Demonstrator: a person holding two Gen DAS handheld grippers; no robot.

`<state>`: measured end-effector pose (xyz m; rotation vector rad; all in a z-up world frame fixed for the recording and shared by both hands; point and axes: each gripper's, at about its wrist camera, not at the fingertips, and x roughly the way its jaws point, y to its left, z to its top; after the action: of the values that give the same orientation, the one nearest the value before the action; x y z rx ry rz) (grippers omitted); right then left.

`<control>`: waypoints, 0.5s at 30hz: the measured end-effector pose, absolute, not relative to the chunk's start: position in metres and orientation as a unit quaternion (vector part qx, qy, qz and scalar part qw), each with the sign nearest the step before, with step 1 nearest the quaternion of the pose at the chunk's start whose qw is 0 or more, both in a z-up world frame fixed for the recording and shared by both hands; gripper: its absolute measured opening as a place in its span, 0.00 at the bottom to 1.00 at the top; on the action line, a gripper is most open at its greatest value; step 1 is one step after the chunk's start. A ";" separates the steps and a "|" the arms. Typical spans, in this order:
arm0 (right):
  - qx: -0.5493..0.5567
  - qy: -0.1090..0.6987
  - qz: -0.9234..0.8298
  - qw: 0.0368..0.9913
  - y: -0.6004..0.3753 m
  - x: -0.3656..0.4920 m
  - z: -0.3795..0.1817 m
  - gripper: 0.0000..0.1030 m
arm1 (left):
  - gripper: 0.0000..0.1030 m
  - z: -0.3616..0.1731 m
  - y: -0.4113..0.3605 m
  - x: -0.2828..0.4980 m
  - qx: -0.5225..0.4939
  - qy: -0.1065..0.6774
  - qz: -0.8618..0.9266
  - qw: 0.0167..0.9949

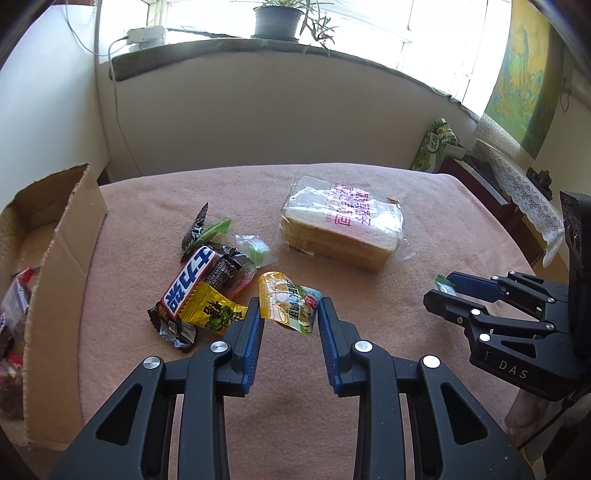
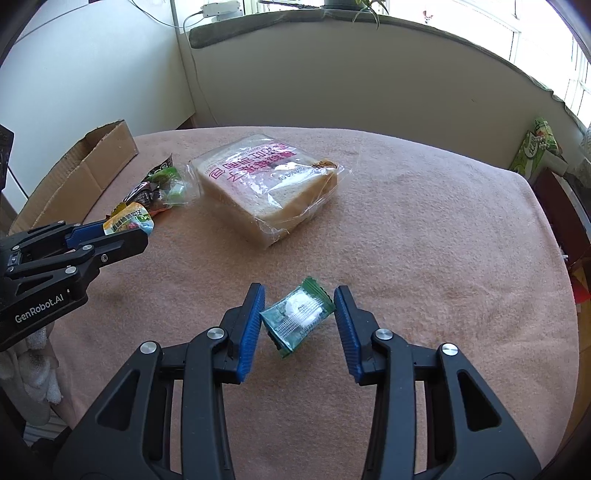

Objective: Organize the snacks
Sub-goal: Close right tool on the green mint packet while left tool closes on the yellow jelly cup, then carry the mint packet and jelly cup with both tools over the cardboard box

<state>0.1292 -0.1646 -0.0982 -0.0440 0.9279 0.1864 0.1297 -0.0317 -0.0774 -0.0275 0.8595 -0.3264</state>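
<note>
1. On the pink-covered table [image 2: 424,221], 2 hand-held grippers each hold 1 snack clear of the cloth.
2. Left hand-held gripper [image 1: 290,314]: its blue pads are closed on a yellow packet [image 1: 288,302], pinched at both side edges so it hangs between the fingers.
3. Right hand-held gripper [image 2: 299,321]: it grips a green candy [image 2: 299,314] by 2 opposite corners, the wrapper tilted between the pads. The left wrist view shows the same candy at those fingertips.
4. Both grips look like pick-ups for sorting; the likely goal is the cardboard box [image 1: 59,236] at the table's left edge, which already holds some wrapped snacks.
5. Still loose on the cloth: a pile [image 1: 207,273] of bars and candies near the box, and a bread bag [image 1: 340,225] further back, apart from the pile.
6. The soft cloth gives under thin wrappers, which probably explains the edge pinches.
7. Behind the table are a white wall, a sill with a potted plant [image 1: 277,18], a bright window, and a green carton [image 1: 436,144] on a side cabinet at right.
</note>
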 end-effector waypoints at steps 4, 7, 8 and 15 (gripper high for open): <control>-0.024 0.437 0.094 0.894 -0.157 0.126 -0.088 0.39 | 0.25 -0.068 -0.023 0.123 -0.019 0.406 -0.155 0.901; -0.027 0.431 0.099 0.897 -0.148 0.125 -0.082 0.39 | 0.24 -0.064 -0.014 0.117 -0.022 0.400 -0.150 0.904; -0.029 0.429 0.101 0.897 -0.145 0.125 -0.080 0.39 | 0.22 -0.063 -0.012 0.116 -0.022 0.398 -0.147 0.905; -0.034 0.421 0.115 0.899 -0.126 0.123 -0.073 0.39 | 0.21 -0.060 0.005 0.111 -0.041 0.392 -0.129 0.910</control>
<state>0.1228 -0.1258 -0.0728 -0.0695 0.8711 0.2382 0.1109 0.0046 -0.0597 -0.0837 0.8081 -0.2666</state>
